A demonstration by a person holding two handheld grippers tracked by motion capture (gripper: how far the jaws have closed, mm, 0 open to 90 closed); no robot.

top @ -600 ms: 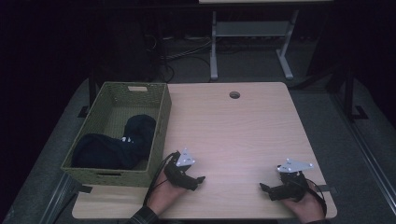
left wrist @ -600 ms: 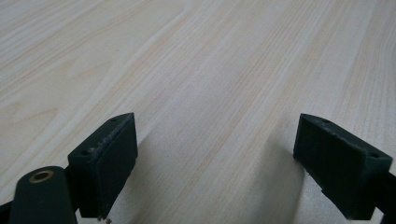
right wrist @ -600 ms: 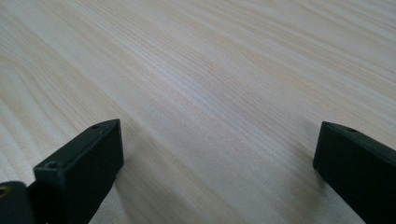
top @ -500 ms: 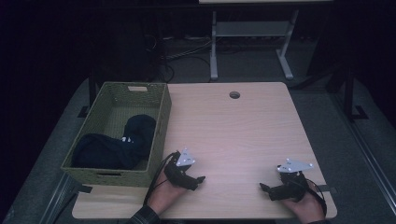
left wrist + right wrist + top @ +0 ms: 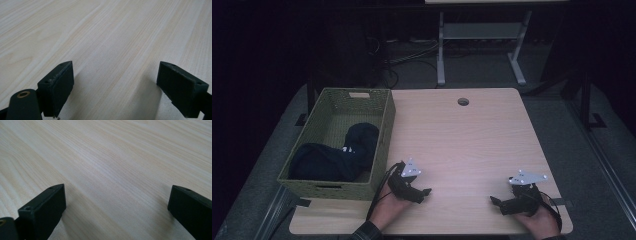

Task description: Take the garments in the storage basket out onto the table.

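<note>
High view: light wooden table (image 5: 472, 145) with a round cable hole (image 5: 463, 101) near its far edge. At the table's left edge stands a green woven basket (image 5: 384, 135); dark navy clothing (image 5: 337, 155) lies bundled inside, a small white mark on the cloth. The left gripper (image 5: 424, 192) sits low over the near part of the table, just right of the basket's near corner, held by the left hand (image 5: 389, 207), jaws pointing right toward the table's middle. The right gripper (image 5: 493, 201) rests near the table's near right corner, in the right hand (image 5: 539, 222), jaws pointing left. The two are well apart, with bare wood between them. A grey three-cornered plate tops each. Jaw spread is too small to judge from up here. Behind the table, a white metal stand (image 5: 477, 45) and cables on a dark floor.

Left gripper view: settles what the high view cannot. The left gripper (image 5: 115, 82) has its jaws standing wide, nothing between them, bare wood grain running ahead. Pads close above the tabletop, casting shadows on it. Basket and clothing out of frame here.

Right gripper view: same story. The right gripper (image 5: 116, 205) has its jaws wide apart, empty, low over pale wood grain, with a shadow beside each.
</note>
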